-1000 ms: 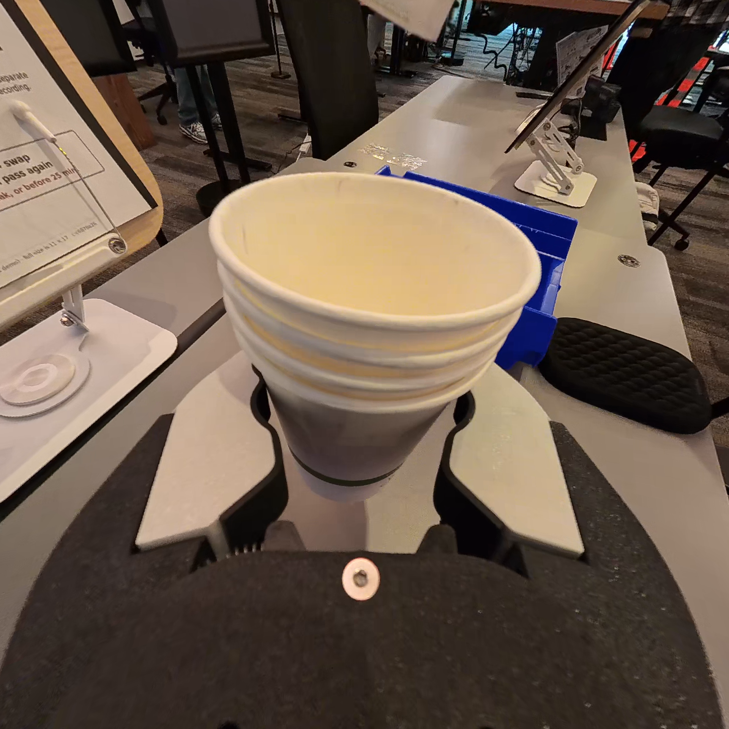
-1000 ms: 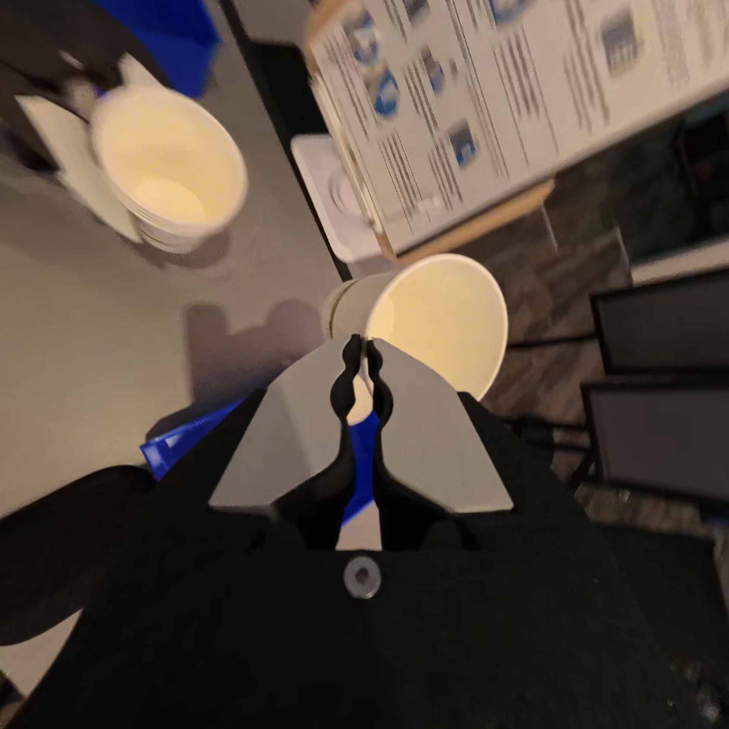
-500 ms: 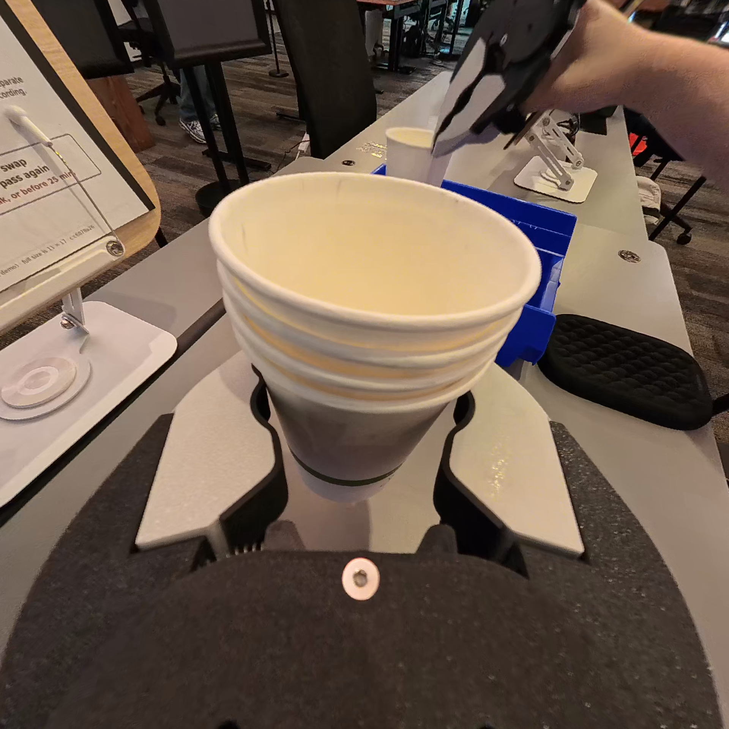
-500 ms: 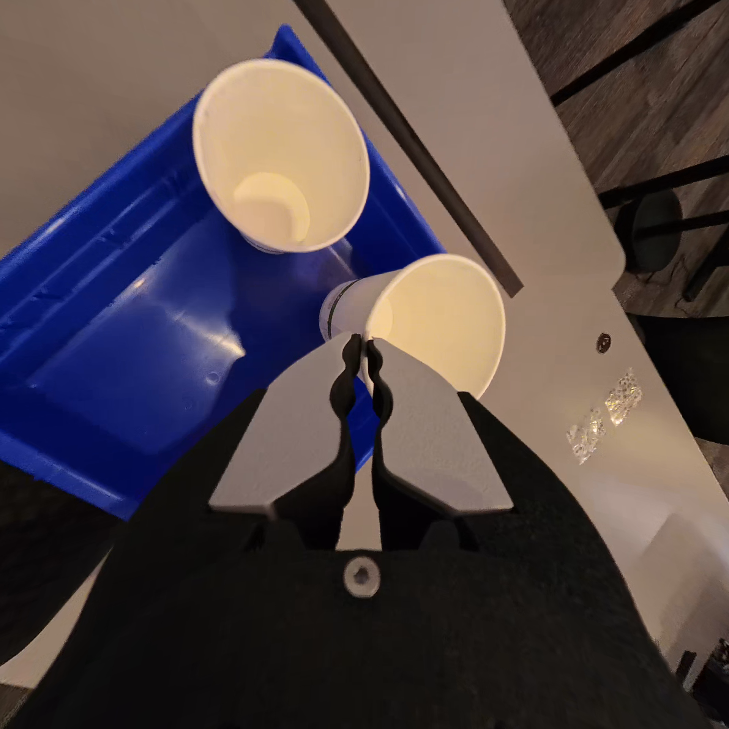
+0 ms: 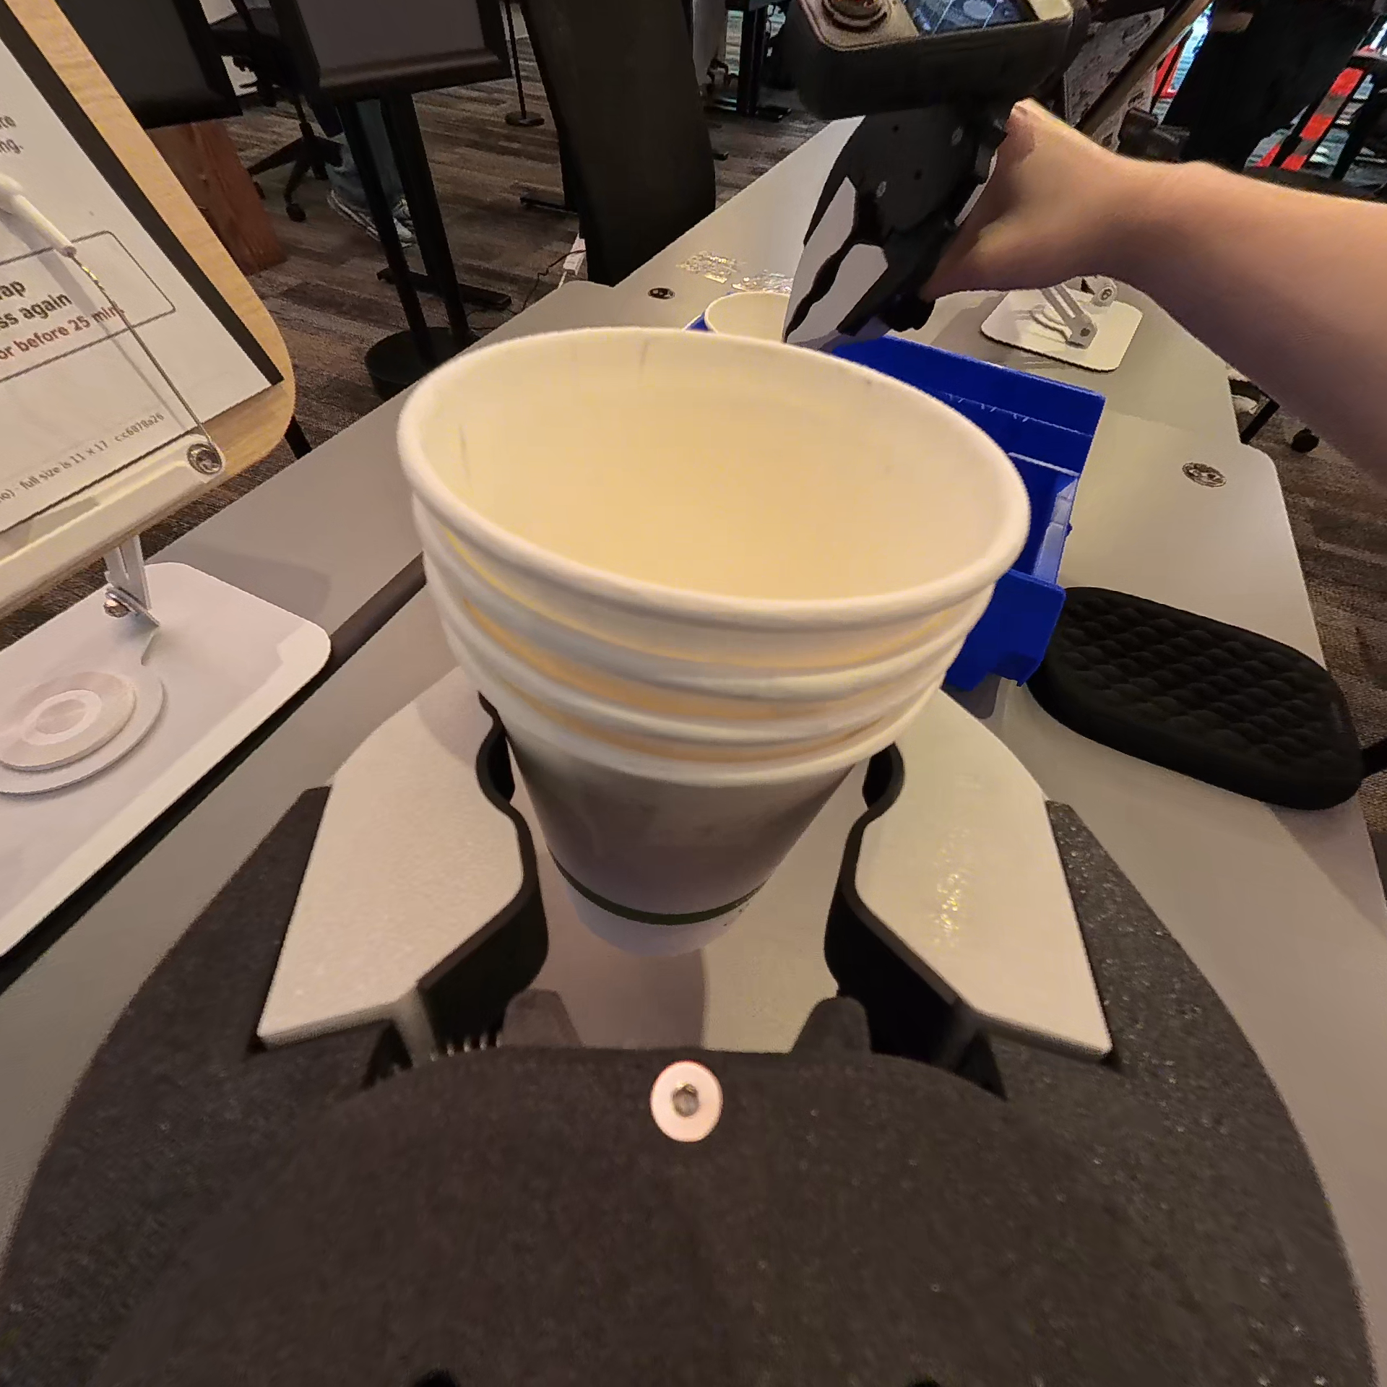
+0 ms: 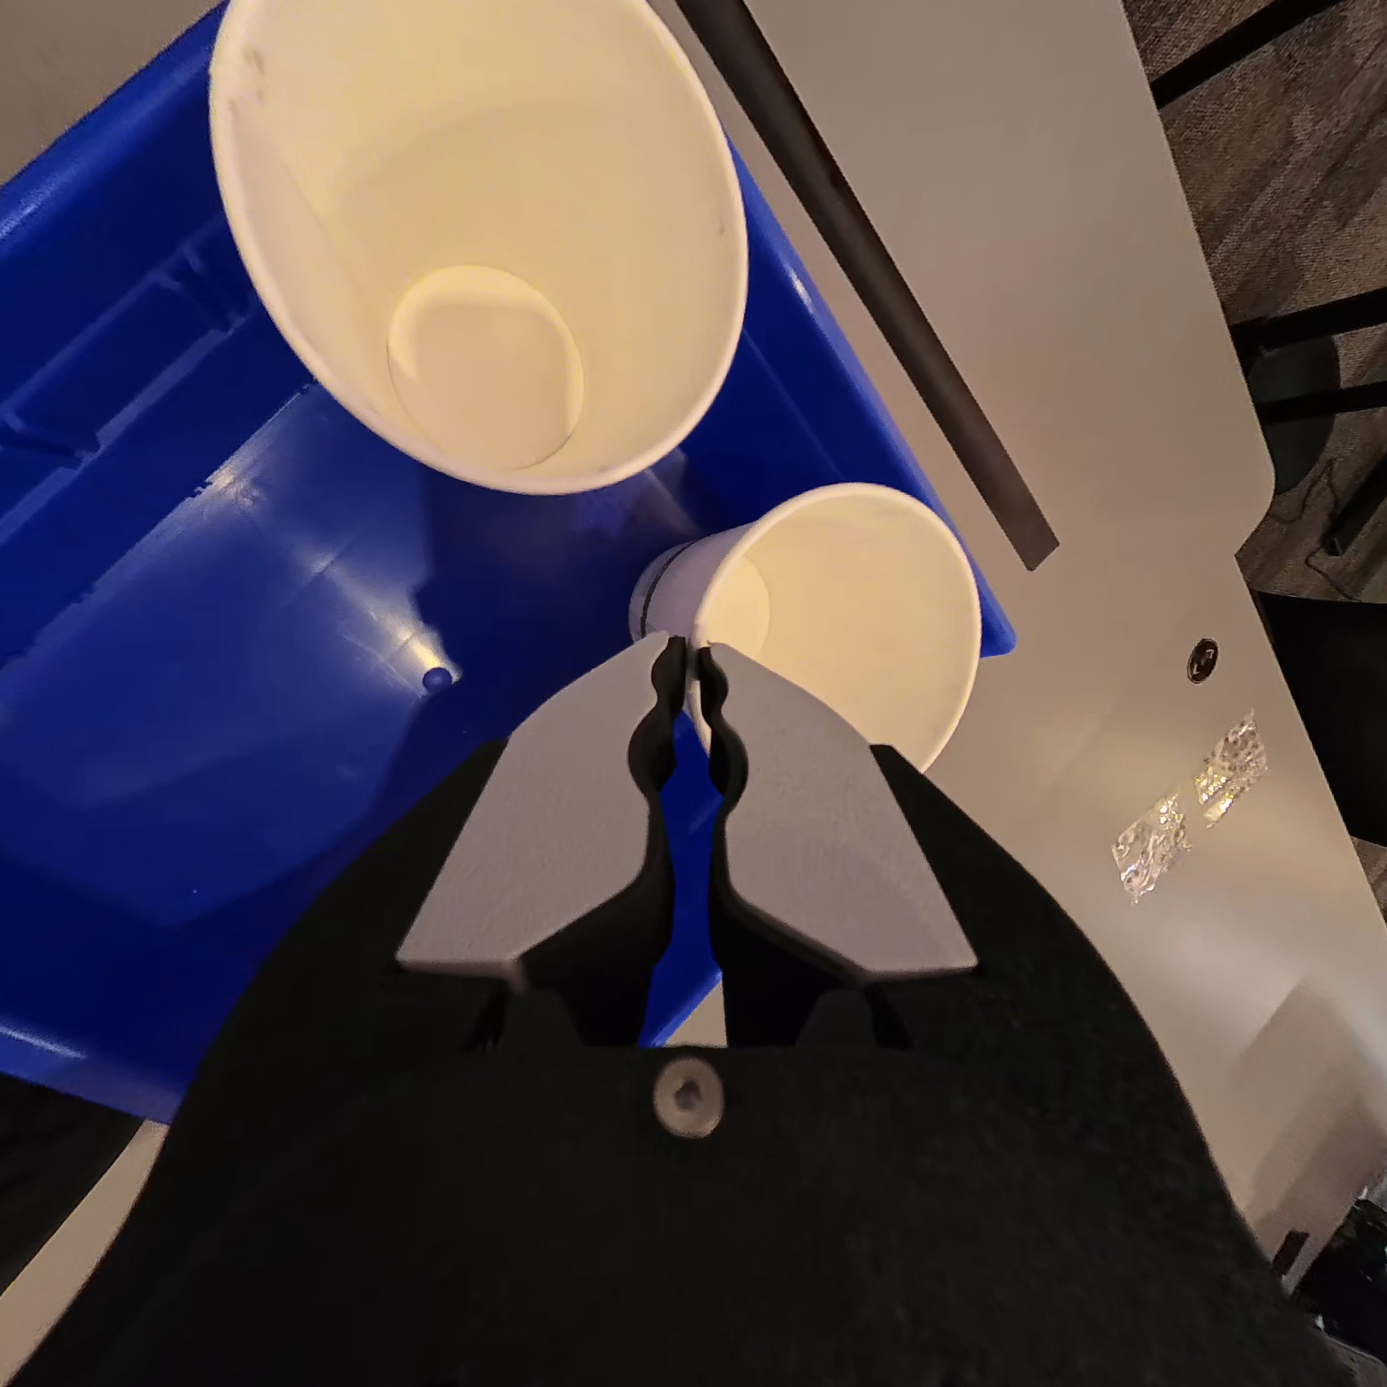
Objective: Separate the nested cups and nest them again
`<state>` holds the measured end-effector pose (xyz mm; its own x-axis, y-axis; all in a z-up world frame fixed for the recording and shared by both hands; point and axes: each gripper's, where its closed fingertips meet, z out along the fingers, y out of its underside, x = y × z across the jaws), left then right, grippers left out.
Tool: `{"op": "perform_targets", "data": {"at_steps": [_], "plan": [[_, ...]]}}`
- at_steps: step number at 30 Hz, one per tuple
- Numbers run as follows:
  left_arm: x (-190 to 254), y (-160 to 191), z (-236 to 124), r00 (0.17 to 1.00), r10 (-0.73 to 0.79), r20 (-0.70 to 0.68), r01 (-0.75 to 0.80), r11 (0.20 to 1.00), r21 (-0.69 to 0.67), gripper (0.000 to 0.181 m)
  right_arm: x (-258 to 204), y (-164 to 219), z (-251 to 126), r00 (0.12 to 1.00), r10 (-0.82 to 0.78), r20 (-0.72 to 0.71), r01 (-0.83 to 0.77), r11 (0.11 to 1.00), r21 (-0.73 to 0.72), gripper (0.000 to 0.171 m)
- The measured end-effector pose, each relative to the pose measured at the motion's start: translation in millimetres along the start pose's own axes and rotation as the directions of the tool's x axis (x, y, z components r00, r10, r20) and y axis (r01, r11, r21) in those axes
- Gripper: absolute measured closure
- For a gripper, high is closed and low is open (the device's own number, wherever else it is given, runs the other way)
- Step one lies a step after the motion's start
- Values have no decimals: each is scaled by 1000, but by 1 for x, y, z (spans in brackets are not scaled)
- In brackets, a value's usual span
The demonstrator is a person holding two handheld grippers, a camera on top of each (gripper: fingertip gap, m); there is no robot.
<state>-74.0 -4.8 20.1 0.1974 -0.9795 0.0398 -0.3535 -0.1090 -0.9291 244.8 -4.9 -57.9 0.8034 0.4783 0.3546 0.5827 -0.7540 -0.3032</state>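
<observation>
My left gripper (image 5: 690, 750) is shut on a stack of nested white paper cups (image 5: 705, 600) and holds it upright above the grey table (image 5: 338, 540). My right gripper (image 6: 687, 645) is shut on the rim of a single paper cup (image 6: 840, 623), tilted over the far corner of the blue bin (image 6: 188, 638). Another single cup (image 6: 480, 248) stands upright in the bin beside it. In the left wrist view the right gripper (image 5: 833, 300) hangs over the bin (image 5: 1013, 420), with a cup rim (image 5: 747, 315) at its tips.
A sign board on a stand (image 5: 112, 300) with a white base (image 5: 150, 713) is at the left. A black padded rest (image 5: 1201, 698) lies right of the bin. A person's hand (image 5: 1051, 210) holds the right gripper. A second stand base (image 5: 1062, 330) sits behind.
My right gripper has carried its cup from near the sign board over to the blue bin and down beside the standing cup. The left gripper and stack have stayed still.
</observation>
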Motion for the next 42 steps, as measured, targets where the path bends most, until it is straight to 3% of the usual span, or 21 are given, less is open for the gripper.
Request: {"op": "perform_targets", "data": {"at_steps": [6,10,13,15,18,23,30,32,42], "plan": [[3,-1,0,1000,9,-5,-9,1000,0,88,1,-13,-20,999,-24,-38,26,998,55,155],[4,1,3,1000,6,-9,-6,1000,-8,88,-15,-73,-89,990,-110,-89,129,958,256,155],[5,5,6,1000,6,-13,-6,1000,-19,88,-87,-131,-152,949,-311,43,264,863,431,156],[7,6,8,1000,11,-15,-11,1000,-27,88,-145,-159,-186,868,-485,110,363,769,526,157],[8,7,9,1000,13,-18,-13,999,-29,88,-204,-179,-210,755,-647,111,490,668,560,159],[9,4,6,1000,13,-18,-14,1000,-21,88,-242,-192,-202,675,-732,92,596,614,517,160],[11,1,4,1000,22,-18,-22,1000,-14,88,-245,-197,-180,676,-726,126,609,647,459,161],[11,1,3,1000,23,-17,-23,1000,-13,88,-248,-197,-181,669,-727,155,600,651,465,168],[11,-2,1,1000,15,-22,-15,1000,0,88,-247,-199,-184,676,-721,153,601,660,451,168]]}}
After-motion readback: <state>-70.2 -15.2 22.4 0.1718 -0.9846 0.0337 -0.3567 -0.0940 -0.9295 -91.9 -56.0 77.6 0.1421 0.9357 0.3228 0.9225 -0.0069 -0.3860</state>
